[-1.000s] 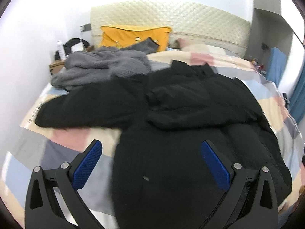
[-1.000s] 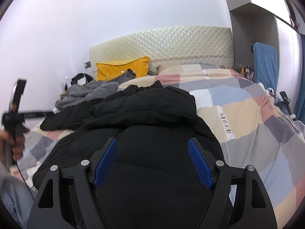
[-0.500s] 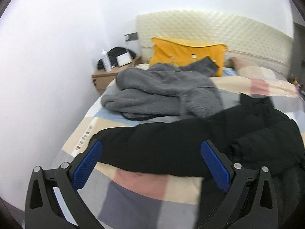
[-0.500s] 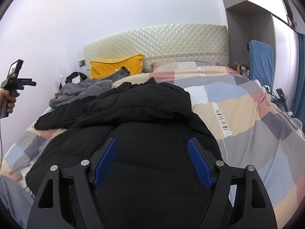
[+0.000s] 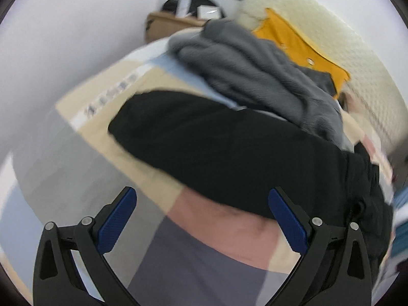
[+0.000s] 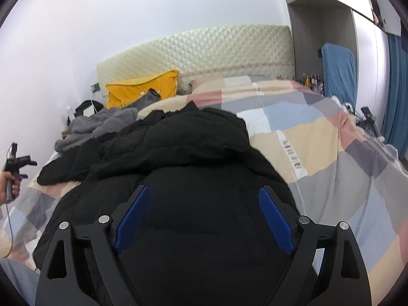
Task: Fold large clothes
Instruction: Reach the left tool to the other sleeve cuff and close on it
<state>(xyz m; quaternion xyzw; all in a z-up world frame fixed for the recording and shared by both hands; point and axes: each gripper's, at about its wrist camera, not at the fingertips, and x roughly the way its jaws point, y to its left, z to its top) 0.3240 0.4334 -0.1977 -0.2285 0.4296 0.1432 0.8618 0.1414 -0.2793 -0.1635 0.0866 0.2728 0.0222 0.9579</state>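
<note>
A large black padded jacket (image 6: 199,153) lies spread on the patchwork bedspread (image 6: 318,153). My right gripper (image 6: 204,191) hovers over the jacket's body; its jaws are opening and the blue pads press on nothing. The jacket's left sleeve (image 5: 216,148) stretches across the bed in the blurred, tilted left wrist view. My left gripper (image 5: 201,193) is open just short of that sleeve, above a pink patch of the bedspread (image 5: 89,165). In the right wrist view a hand holds the left gripper (image 6: 15,158) at the bed's left edge.
A grey fleece garment (image 5: 255,68) is heaped beyond the sleeve, with a yellow pillow (image 5: 301,40) against the quilted headboard (image 6: 204,48). A nightstand (image 5: 173,23) stands by the left wall. A blue cloth (image 6: 336,68) hangs at the right.
The left wrist view swung left from the jacket's body to its sleeve, dropped closer and rolled. The right gripper's jaws widened a little; that hand stayed in place.
</note>
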